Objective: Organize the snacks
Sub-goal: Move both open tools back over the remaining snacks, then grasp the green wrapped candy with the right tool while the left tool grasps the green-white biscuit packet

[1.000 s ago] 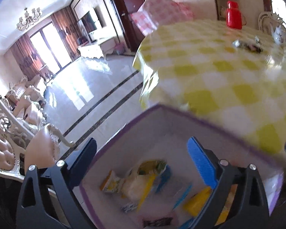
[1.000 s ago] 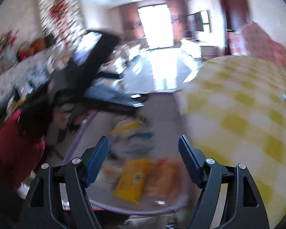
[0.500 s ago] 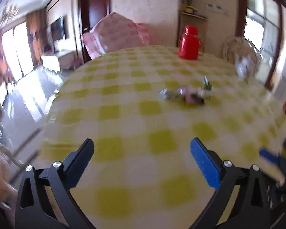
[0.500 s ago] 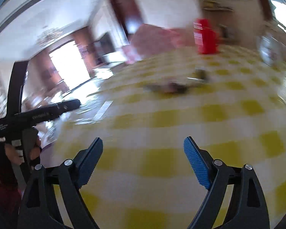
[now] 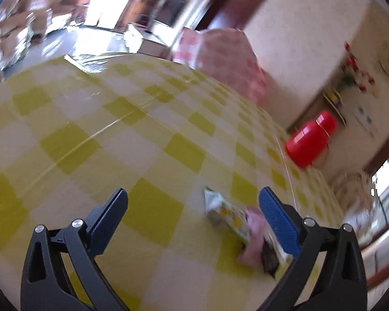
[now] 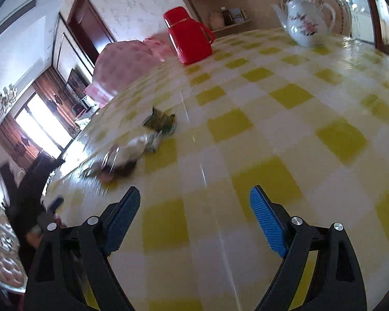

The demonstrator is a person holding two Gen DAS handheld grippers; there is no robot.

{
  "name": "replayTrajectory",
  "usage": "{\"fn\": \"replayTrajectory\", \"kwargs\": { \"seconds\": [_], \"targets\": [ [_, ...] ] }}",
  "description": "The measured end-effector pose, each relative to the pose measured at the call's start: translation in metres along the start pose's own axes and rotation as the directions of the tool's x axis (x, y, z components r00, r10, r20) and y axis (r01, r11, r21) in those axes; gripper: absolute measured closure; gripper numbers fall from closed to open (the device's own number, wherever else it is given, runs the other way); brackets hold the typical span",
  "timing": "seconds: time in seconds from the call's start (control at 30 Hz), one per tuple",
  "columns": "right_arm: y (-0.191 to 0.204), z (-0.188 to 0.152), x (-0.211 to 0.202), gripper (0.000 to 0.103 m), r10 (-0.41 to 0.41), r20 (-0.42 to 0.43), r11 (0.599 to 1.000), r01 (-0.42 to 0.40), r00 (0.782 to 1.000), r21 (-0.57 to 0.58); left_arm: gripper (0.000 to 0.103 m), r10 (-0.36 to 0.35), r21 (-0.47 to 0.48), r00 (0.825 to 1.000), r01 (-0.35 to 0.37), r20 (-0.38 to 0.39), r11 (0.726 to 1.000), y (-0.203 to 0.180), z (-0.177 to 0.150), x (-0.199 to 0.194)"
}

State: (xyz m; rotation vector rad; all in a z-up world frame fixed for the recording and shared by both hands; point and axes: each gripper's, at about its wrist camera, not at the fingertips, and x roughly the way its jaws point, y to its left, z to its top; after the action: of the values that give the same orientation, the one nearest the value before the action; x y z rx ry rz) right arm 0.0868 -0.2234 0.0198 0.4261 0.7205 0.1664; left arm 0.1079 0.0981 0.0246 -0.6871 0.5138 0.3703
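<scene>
Snack packets (image 5: pixel 227 213) lie beside left hand-held gripper's (image 5: pixel 194 216) right finger.

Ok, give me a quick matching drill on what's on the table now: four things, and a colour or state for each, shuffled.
Things:
1. thermos jug
2. teapot
3. tablecloth
4. right gripper

Colour or state:
A. yellow and white checks
B. open, nothing between its fingers
C. red
D. white with a flower print

Pairs: 1-C, 2-D, 3-A, 4-B
</scene>
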Motion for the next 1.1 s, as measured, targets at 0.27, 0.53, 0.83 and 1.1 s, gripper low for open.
{"fn": "replayTrajectory", "kwargs": {
  "seconds": [0.27, 0.53, 0.83, 1.1],
  "targets": [
    [0.043, 0.061, 0.086, 0.019, 0.008, -0.004, 0.999, -0.008, 1.000, 0.043, 0.002, -0.033, -0.081, 0.998, 0.037, 0.048, 0.996, 0.014, 0.011, 0.001],
    [0.098, 0.082, 0.144, 0.019, -0.183, -0.012, 0.974, 0.179, 0.983, -0.136, 0.002, -0.035, -0.077, 0.999, 0.034, -0.012, 0.996, 0.013, 0.012, 0.009],
    [0.070, 0.071, 0.122, 0.071, -0.211, -0.033, 0.966, 0.203, 0.977, -0.158, 0.002, -0.067, 0.011, 0.994, 0.068, -0.091, 0.998, 0.000, 0.011, 0.018],
    [0.023, 0.037, 0.048, 0.071, -0.187, 0.015, 0.978, 0.188, 0.982, -0.089, 0.002, -0.132, 0.124, 0.974, 0.156, -0.185, 0.980, -0.024, 0.002, 0.026]
  ]
}}
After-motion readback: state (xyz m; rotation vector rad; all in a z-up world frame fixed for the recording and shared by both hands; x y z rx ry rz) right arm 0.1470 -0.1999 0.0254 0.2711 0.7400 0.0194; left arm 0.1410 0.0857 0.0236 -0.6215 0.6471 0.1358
